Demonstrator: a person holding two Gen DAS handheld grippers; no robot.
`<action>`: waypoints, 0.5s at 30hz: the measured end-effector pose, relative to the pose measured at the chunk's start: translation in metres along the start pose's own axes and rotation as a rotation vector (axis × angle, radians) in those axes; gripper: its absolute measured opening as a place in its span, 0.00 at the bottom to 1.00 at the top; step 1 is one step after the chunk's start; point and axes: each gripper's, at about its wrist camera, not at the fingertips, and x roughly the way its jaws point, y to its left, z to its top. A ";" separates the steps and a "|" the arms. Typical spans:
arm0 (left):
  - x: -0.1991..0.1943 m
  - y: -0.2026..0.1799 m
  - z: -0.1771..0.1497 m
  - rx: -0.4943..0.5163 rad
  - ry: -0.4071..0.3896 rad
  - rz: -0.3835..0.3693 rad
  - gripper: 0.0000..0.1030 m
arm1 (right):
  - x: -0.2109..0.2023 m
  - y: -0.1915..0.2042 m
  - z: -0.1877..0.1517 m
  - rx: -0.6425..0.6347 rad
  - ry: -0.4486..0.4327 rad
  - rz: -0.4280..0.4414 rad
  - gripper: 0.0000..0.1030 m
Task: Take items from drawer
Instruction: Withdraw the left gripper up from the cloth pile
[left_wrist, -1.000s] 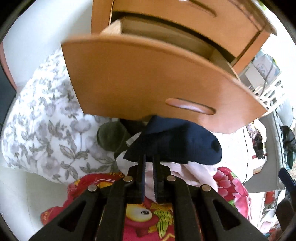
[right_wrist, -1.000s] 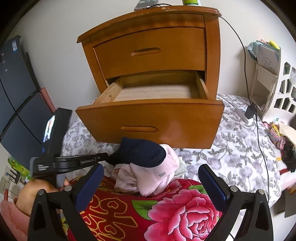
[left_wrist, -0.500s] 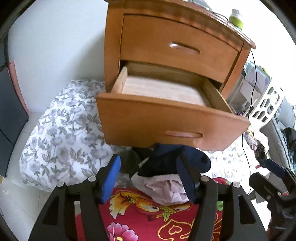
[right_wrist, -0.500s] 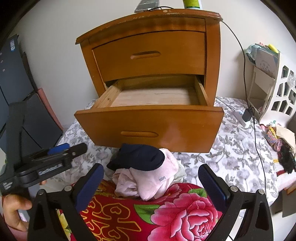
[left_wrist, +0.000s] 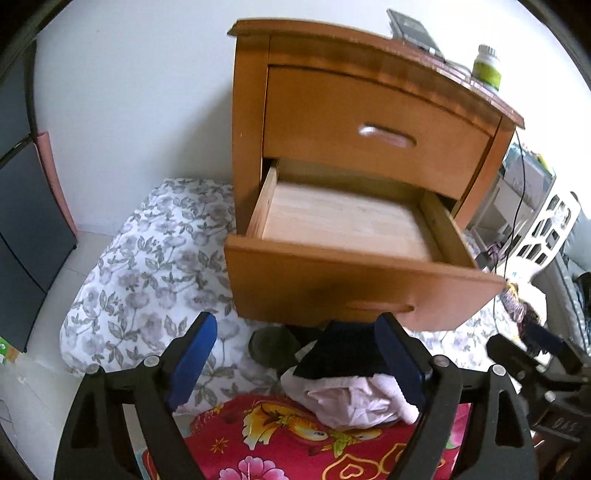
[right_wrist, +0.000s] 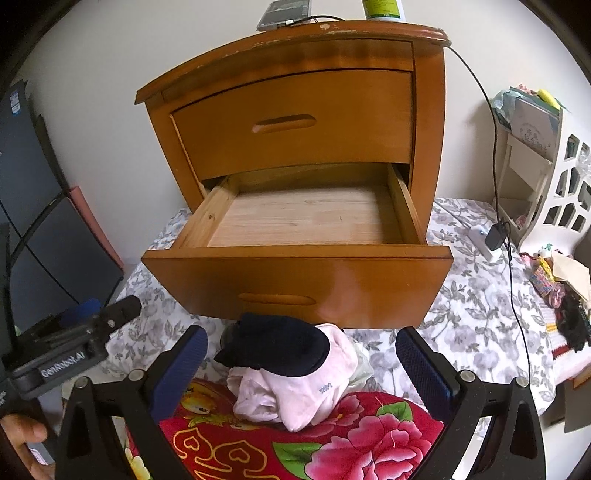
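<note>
Left gripper (left_wrist: 295, 365) jaws opening, nothing clamped; right gripper (right_wrist: 301, 369) wide open, unloaded. Dark navy sock (right_wrist: 277, 345) lies atop pink garment (right_wrist: 295, 391) below pulled-out wooden drawer (right_wrist: 295, 280).

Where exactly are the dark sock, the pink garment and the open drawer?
Dark sock (right_wrist: 280, 343), right wrist view, middle of its top.
Pink garment (right_wrist: 295, 398), right wrist view, its bunched front fold.
Open drawer (right_wrist: 332, 284), right wrist view, bare front panel above the handle slot.
</note>
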 end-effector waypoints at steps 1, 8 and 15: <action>-0.002 -0.001 0.003 -0.002 -0.008 0.001 0.88 | -0.002 0.001 0.002 -0.004 -0.003 -0.002 1.00; -0.017 -0.005 0.016 -0.018 -0.038 -0.020 0.95 | -0.013 0.009 0.018 -0.031 -0.030 -0.020 1.00; -0.022 -0.009 0.015 0.008 -0.045 0.014 0.95 | -0.023 0.020 0.027 -0.068 -0.051 -0.027 1.00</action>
